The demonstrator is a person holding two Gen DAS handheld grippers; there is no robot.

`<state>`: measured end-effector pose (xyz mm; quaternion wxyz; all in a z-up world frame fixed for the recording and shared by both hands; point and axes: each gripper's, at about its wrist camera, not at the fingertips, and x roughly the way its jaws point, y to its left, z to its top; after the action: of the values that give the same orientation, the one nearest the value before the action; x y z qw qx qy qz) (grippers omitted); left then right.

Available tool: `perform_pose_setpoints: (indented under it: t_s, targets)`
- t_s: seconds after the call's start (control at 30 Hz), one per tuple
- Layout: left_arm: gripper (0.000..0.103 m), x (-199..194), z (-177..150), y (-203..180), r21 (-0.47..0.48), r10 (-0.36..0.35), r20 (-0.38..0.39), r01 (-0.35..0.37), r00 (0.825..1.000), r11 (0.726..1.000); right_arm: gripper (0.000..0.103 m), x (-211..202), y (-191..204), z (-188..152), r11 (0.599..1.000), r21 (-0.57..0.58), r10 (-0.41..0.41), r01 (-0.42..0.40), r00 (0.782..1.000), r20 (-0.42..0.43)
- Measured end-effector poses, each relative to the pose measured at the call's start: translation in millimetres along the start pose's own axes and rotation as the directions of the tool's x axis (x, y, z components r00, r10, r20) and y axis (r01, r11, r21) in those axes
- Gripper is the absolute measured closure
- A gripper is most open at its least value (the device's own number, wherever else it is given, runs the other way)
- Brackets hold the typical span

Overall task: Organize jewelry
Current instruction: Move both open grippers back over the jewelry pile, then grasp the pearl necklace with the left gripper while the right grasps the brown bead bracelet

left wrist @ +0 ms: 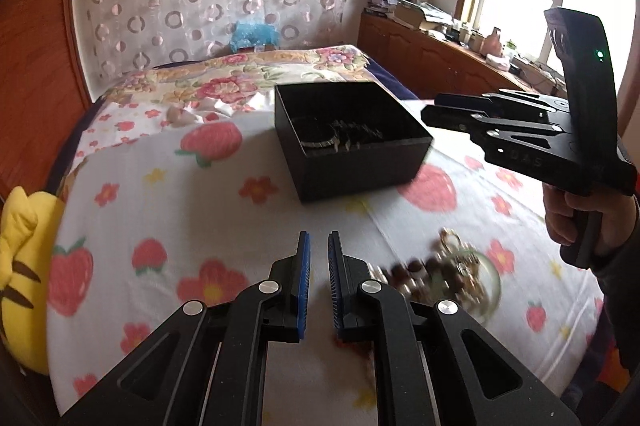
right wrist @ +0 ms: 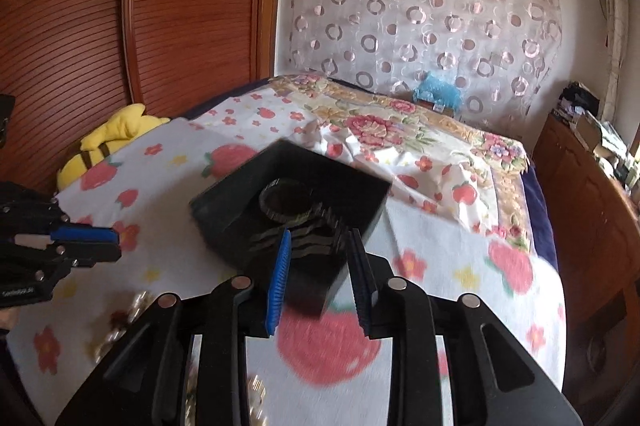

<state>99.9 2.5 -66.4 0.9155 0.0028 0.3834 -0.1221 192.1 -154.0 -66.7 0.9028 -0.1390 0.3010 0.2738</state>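
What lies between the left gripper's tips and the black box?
Only bare strawberry-print sheet lies between the left gripper and the black box, seen in the left wrist view.

on the side of the right gripper [left wrist: 448,115], seen from the left wrist view, pale raised letters read roughly "uas"; a letter before them may be lost to blur. on the left gripper [right wrist: 100,242], at the left edge of the right wrist view, a small white line of print runs along the body, too blurred to read. the small tag on the blue thing [right wrist: 436,91] at the far end of the bed is too small to read.
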Motion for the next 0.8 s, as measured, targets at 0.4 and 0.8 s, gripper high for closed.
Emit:
perform_pose_setpoints:
  t_s: [0.4,0.8]
  targets:
    - [0.095,-14.3,-47.1,-25.8,0.034,-0.046,-0.054,0.048,0.997,0.998,0.072,-35.3,32.7,-60.6,0.999,0.014,0.039,-0.038,0.998,-0.058]
    - [0.095,1.1,-61.6,-27.5,0.002,-0.049,-0.112,0.049,0.993,0.999,0.072,-54.5,52.6,-65.9,0.998,0.000,0.059,-0.059,0.996,-0.062]
